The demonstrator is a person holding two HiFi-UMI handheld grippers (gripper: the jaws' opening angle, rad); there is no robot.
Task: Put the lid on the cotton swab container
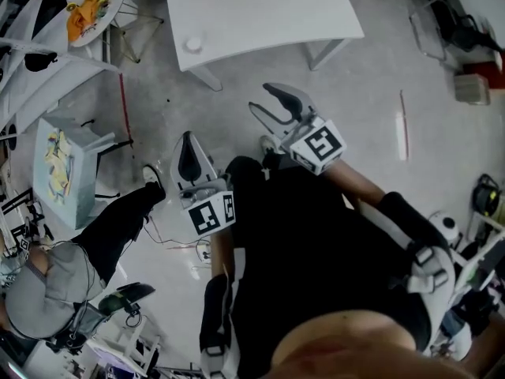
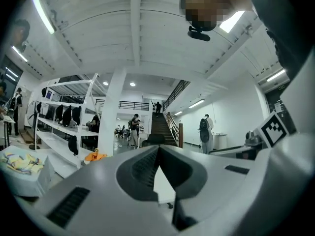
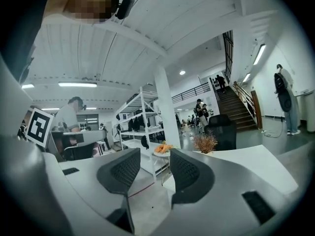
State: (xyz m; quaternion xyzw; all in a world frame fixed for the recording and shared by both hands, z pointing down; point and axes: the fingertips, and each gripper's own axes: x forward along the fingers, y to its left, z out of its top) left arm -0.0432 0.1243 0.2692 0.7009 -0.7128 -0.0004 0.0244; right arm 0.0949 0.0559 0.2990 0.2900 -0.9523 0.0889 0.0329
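Your left tool point(image 1: 187, 142) is shut on nothing, your right tool point(image 1: 259, 97) wide and empty — both free to work. At 11 o'clock on the bench point(image 1: 260, 14) sits a small round thing point(image 1: 193, 44) — perhaps the swab container.

Open office-lab hall, white table point(image 1: 260, 14), shelving rack point(image 2: 64, 127), staircase point(image 2: 158, 124), concrete floor point(image 1: 379, 101)

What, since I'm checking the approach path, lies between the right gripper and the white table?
Only bare grey floor, per the head view, separates the right gripper from the white table.
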